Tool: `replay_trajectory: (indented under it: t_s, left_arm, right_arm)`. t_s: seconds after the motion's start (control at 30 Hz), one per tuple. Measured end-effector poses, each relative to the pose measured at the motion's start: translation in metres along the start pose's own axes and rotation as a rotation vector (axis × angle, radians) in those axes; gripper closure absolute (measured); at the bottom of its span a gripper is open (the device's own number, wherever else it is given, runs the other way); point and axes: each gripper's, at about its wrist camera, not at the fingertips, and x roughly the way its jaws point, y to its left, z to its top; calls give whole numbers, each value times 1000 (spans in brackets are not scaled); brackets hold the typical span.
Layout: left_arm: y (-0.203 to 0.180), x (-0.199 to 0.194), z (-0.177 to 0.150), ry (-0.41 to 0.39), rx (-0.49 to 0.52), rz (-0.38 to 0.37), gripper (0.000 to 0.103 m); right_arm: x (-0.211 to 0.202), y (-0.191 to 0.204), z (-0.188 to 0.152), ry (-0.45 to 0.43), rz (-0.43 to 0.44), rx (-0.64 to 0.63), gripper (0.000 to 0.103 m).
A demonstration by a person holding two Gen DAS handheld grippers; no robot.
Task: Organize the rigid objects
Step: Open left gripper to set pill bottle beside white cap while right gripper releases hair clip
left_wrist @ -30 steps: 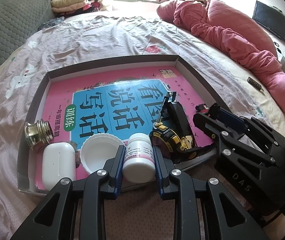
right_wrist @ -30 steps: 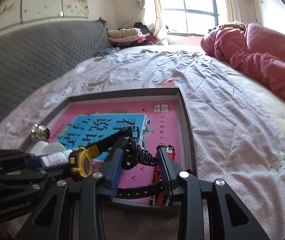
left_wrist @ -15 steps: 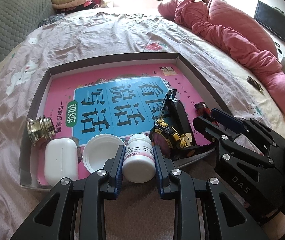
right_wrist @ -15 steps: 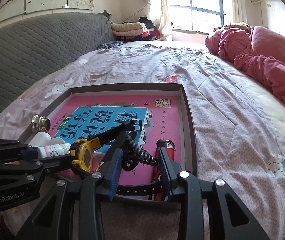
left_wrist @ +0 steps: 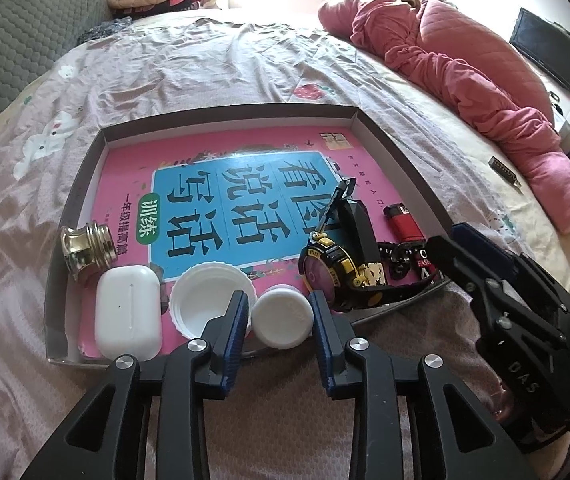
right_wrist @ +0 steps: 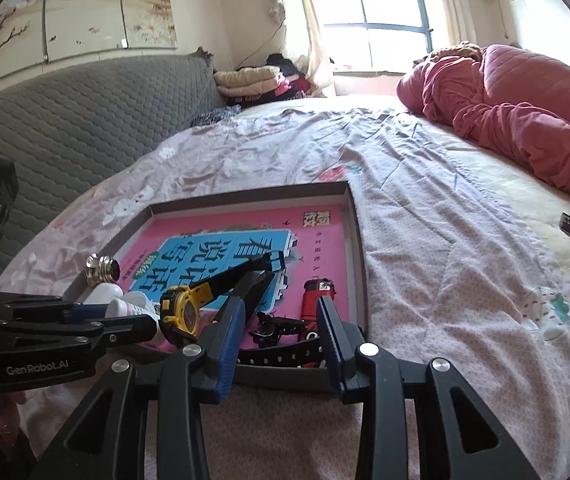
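Our left gripper [left_wrist: 281, 314] has the small white pill bottle [left_wrist: 282, 317] standing between its blue pads; the jaws have just been opening, and thin gaps now show on both sides of the bottle's cap, so we no longer press on it; the bottle stands at the near edge of the shallow cardboard tray [left_wrist: 381, 136], just right of an upturned white lid [left_wrist: 209, 300]; left of that lid lies a white earbud case [left_wrist: 128, 312], and beyond the case a brass threaded fitting [left_wrist: 87, 246] rests on its side. All of these sit on a pink and blue workbook [left_wrist: 241, 200] that lines the tray's floor.

Our right gripper [right_wrist: 281, 336] hovers over the tray's near right corner with its jaws parted and nothing clamped; between the pads we see a black coiled hair tie [right_wrist: 275, 326] lying on the book, with a red lighter [right_wrist: 317, 298] just beyond it; a yellow and black wristwatch [right_wrist: 183, 312] stands on edge to the left, its black strap running along the near wall under the pads.

The tray rests on a pink patterned bedsheet [right_wrist: 445, 260]; a pink quilt [right_wrist: 525, 120] is heaped well to the right.
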Motion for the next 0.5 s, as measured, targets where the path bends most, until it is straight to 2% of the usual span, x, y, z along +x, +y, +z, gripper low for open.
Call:
replay_trajectory:
  t_s: [0.17, 0.5]
  left_arm:
    - [1, -5, -2, -11, -3, 10, 62]
    - [4, -15, -10, -31, -11, -3, 56]
  right_arm:
    - [-10, 0, 1, -29, -7, 16, 65]
    - [-23, 5, -4, -47, -22, 18, 64]
